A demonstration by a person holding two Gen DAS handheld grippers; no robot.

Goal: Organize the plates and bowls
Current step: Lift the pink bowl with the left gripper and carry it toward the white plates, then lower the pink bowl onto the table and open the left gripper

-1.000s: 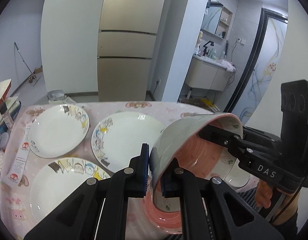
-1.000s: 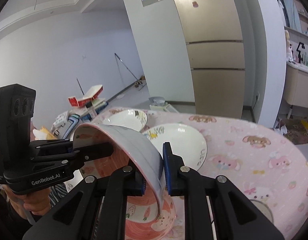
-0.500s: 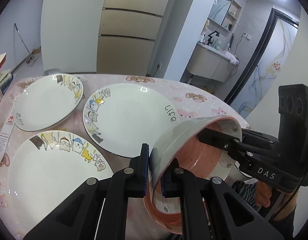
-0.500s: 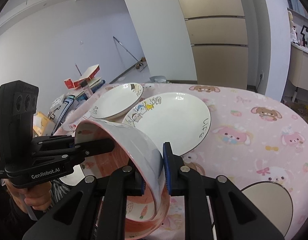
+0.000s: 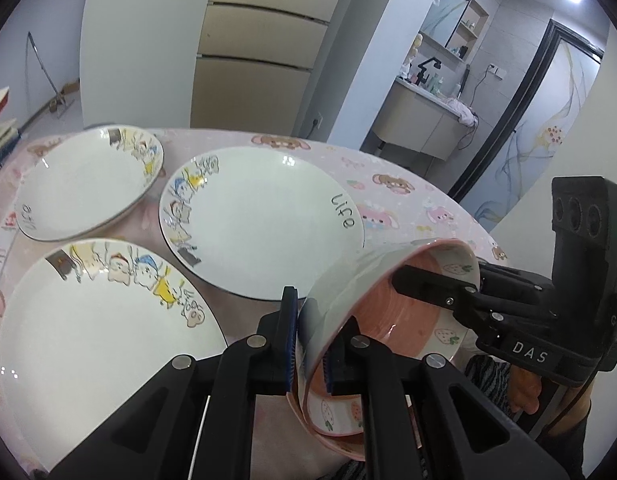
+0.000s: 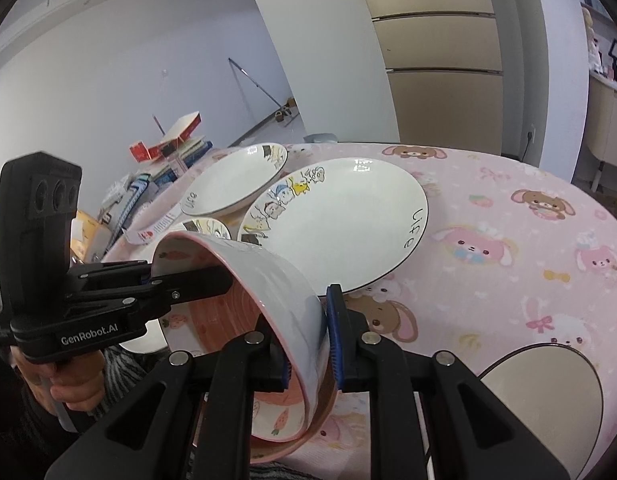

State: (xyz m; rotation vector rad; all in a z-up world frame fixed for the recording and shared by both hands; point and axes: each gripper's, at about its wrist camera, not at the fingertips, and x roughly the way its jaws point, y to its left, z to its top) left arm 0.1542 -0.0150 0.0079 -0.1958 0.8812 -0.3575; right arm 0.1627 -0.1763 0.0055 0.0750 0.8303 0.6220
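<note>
A bowl (image 5: 348, 292), white outside and pink inside with strawberry prints, hangs tilted on its side. My left gripper (image 5: 310, 336) is shut on its near rim. My right gripper (image 6: 310, 340) is shut on the opposite rim (image 6: 308, 320). Each gripper also shows in the other's view: the right gripper (image 5: 428, 284) and the left gripper (image 6: 196, 280). The held bowl's low edge dips into a second pink bowl (image 6: 284, 436) that stands on the table; whether they touch I cannot tell. Three white cartoon plates lie beyond: the "life" plate (image 5: 260, 224), a far plate (image 5: 84, 184), a near plate (image 5: 96, 340).
A pink cartoon tablecloth (image 6: 508, 264) covers the round table. A round beige mat (image 6: 544, 396) lies near the front right edge. Books and boxes (image 6: 164, 160) are piled off the table's far left. A hand (image 6: 72, 388) grips the left handle.
Both grippers have sunk toward the table with the bowl still clamped between them. The plates now look larger and nearer. The grip on the rim has not changed.
</note>
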